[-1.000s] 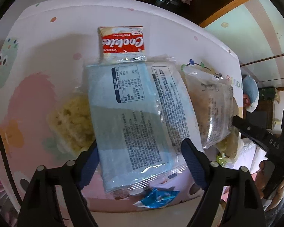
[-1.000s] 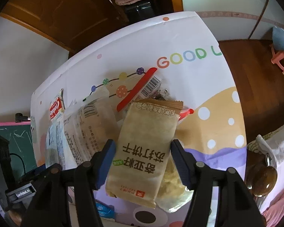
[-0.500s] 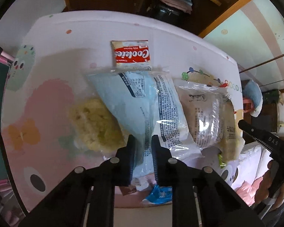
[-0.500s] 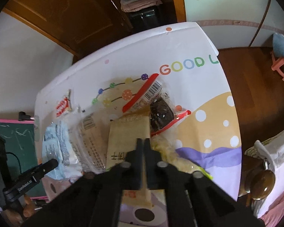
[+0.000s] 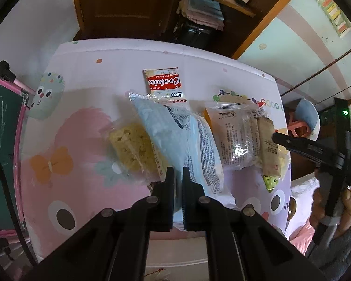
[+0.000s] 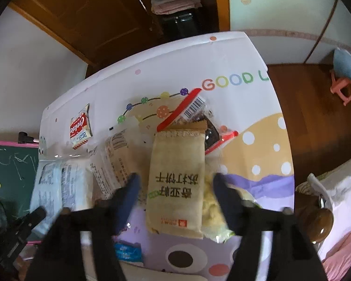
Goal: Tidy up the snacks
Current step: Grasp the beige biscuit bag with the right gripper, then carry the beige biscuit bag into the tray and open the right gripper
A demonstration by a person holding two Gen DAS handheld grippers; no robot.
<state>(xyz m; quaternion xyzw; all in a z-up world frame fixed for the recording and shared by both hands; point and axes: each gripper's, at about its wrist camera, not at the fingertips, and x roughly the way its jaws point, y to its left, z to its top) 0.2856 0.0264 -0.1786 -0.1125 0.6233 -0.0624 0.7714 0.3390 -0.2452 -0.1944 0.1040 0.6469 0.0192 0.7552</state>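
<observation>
My left gripper [image 5: 178, 173] is shut on the near edge of a light blue packet [image 5: 175, 135], which hangs pinched between the pads and raised off the printed tablecloth [image 5: 82, 128]. In the right wrist view a beige cracker packet [image 6: 175, 180] lies flat between the two fingers of my right gripper [image 6: 176, 178]. Those jaws are opening, and the blurred pads stand clear of both its sides. A clear biscuit packet [image 5: 234, 135] lies between the blue and the beige packets. A red Cookies packet [image 5: 162, 83] sits farther back.
A yellow snack bag [image 5: 131, 145] lies left of the blue packet. A red-edged packet of dark snacks [image 6: 191, 110] sticks out behind the beige one, a yellow-green bag [image 6: 210, 208] beneath it. A small blue wrapper [image 6: 126, 250] lies near the table's front edge. A green chalkboard [image 5: 0, 140] stands left.
The left jaws closed on the blue packet's near edge and rose with it, pulling farther from the table. The right jaws shut on the beige packet, then spread apart again.
</observation>
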